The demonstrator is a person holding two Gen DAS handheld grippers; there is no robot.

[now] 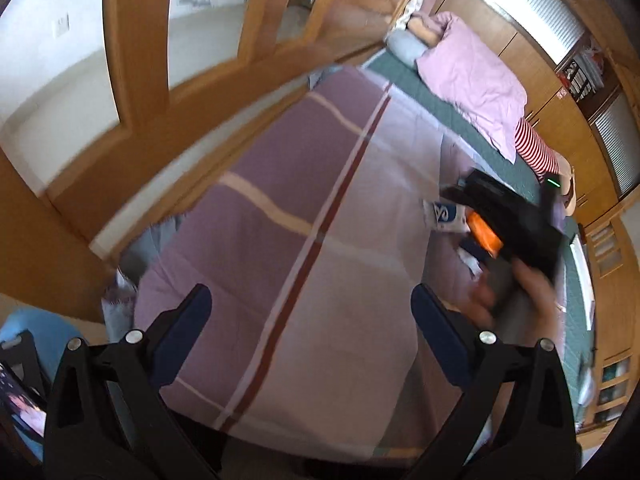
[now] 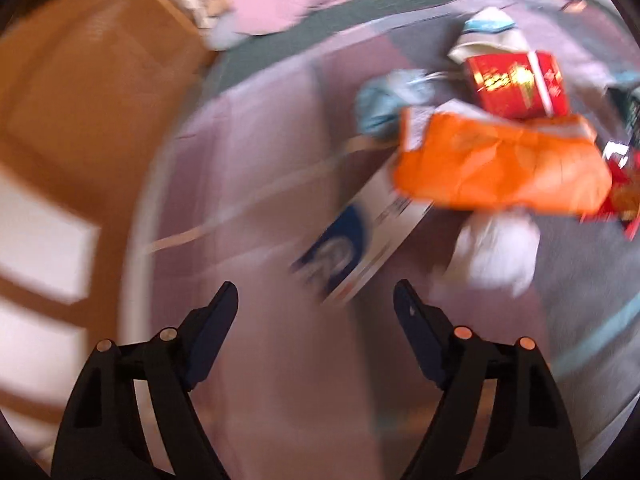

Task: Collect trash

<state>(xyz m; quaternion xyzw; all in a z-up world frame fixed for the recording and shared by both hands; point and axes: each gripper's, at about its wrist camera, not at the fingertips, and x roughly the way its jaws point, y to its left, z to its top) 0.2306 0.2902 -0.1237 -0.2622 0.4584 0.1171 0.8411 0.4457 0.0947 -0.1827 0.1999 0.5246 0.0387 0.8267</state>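
Note:
A pile of trash lies on a purple striped bedspread [image 2: 280,240]. In the blurred right wrist view I see an orange wrapper [image 2: 500,164], a white and blue box [image 2: 360,248], a red box [image 2: 516,84], a crumpled white tissue [image 2: 496,248] and a light blue piece [image 2: 384,108]. My right gripper [image 2: 316,300] is open and empty, just short of the white and blue box. My left gripper [image 1: 310,304] is open and empty above the bedspread [image 1: 280,220]. The left wrist view shows the right gripper's body [image 1: 516,216] over the white and blue box [image 1: 444,216] and orange wrapper [image 1: 484,234].
A pink quilt [image 1: 472,76] and pillows lie at the bed's far end on a green sheet [image 1: 452,112]. A wooden frame with panels [image 1: 140,60] runs along the bed's left side. Wooden cabinets [image 1: 560,120] stand on the right. A phone on a stand [image 1: 20,404] is at lower left.

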